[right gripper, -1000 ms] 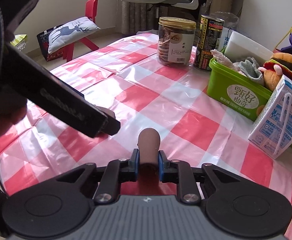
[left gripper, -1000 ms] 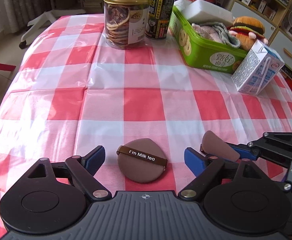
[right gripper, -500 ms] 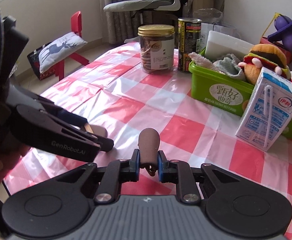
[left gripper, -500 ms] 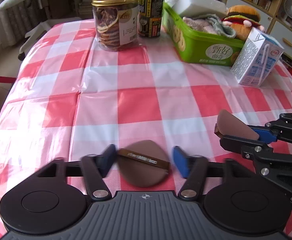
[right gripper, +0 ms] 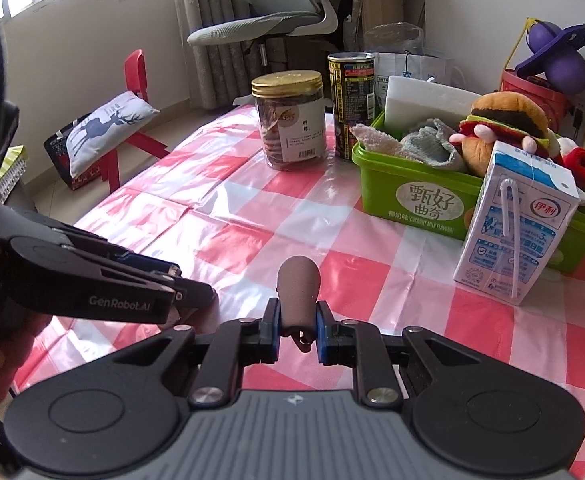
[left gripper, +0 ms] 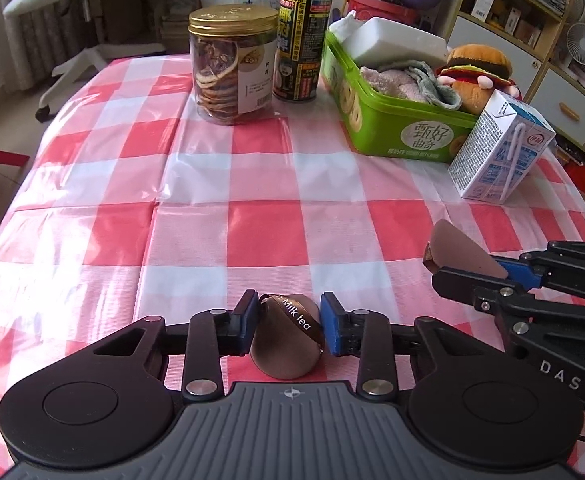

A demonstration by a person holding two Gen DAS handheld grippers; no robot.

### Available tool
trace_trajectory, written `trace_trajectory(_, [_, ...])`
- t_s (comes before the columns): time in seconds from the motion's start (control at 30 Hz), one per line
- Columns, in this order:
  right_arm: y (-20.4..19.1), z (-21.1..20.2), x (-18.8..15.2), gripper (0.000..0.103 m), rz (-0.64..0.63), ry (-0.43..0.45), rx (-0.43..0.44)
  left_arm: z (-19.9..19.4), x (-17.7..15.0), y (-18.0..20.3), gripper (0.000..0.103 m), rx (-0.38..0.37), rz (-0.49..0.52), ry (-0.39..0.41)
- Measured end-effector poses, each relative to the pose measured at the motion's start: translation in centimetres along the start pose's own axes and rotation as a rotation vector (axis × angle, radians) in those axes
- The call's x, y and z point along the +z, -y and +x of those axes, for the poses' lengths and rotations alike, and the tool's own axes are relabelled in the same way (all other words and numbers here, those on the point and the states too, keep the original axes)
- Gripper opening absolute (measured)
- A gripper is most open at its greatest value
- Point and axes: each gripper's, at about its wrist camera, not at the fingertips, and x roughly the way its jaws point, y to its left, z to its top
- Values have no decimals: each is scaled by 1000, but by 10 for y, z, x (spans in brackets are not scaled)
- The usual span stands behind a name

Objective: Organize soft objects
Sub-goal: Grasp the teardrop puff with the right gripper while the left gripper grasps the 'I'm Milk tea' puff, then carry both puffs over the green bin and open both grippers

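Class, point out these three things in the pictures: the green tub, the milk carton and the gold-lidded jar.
Green tub [left gripper: 404, 136]: left wrist view, front wall.
Milk carton [right gripper: 520, 236]: right wrist view, printed front face.
Jar [left gripper: 232, 20]: left wrist view, gold lid.

- Home living room: red-and-white checked plastic tablecloth [left gripper: 220, 184] on table.
- Swivel office chair [right gripper: 268, 24], deer-print cushion [right gripper: 104, 132] on red chair, cluttered shelves [left gripper: 520, 4], desk fan [left gripper: 582, 44].

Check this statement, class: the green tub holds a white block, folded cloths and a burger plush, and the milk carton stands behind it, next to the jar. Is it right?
One mistake. The milk carton stands in front of the green tub, away from the jar, as the right wrist view shows. The rest holds.
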Motion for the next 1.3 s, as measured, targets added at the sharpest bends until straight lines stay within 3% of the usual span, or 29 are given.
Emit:
trace_trajectory(0.13, [-1, -1, 0, 0, -2, 2, 3, -2, 1, -5, 29, -20, -31, 7])
trace_trajectory(0.43, [1, -3, 2, 0, 8, 13, 1, -9, 5, -4, 29, -44, -53, 31])
trace_trajectory(0.87, [12, -22, 12, 0, 59, 75, -1, -36, 30, 2, 29, -100, -119, 149])
trace_trajectory(1.3, [57, -79, 40, 0, 202, 301, -27, -52, 68, 17, 30, -255, -279, 258])
